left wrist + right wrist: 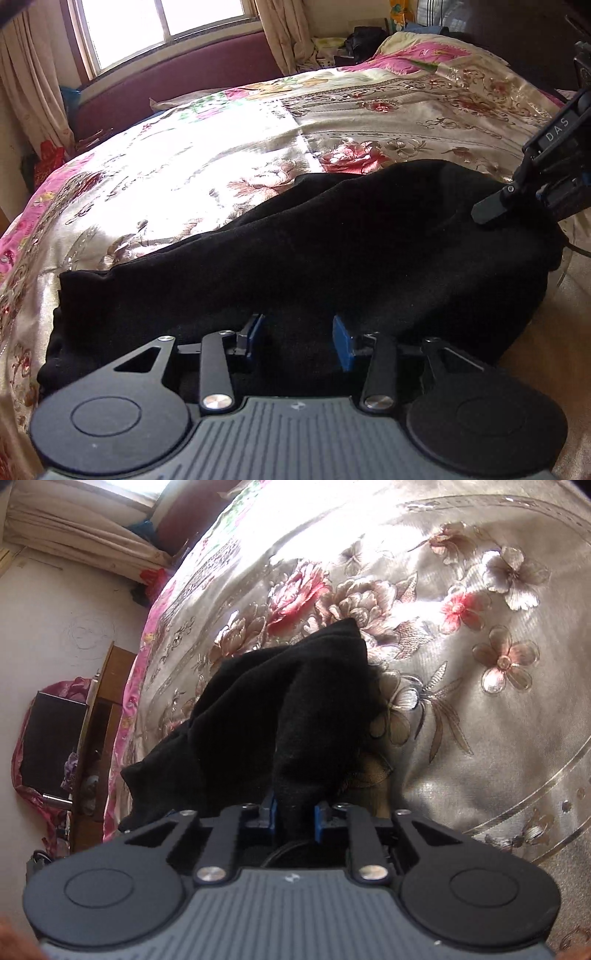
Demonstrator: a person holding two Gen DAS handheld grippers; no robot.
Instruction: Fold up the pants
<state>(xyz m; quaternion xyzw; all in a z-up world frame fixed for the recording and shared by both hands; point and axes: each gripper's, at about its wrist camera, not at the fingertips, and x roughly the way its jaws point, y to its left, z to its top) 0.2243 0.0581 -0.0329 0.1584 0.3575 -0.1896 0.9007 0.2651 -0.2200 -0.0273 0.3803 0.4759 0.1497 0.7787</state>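
Black pants lie on the floral satin bedspread, stretched from near left to far right. My left gripper is open, its blue pads apart just above the near edge of the pants, with nothing between them. My right gripper is shut on a bunched fold of the pants, which drapes away from the jaws in ridges. The right gripper also shows in the left wrist view, at the far right end of the pants.
The bedspread covers the whole bed. A maroon headboard, window and curtains stand behind it. Pillows and clutter sit at the far right. A wooden cabinet stands beside the bed's left edge.
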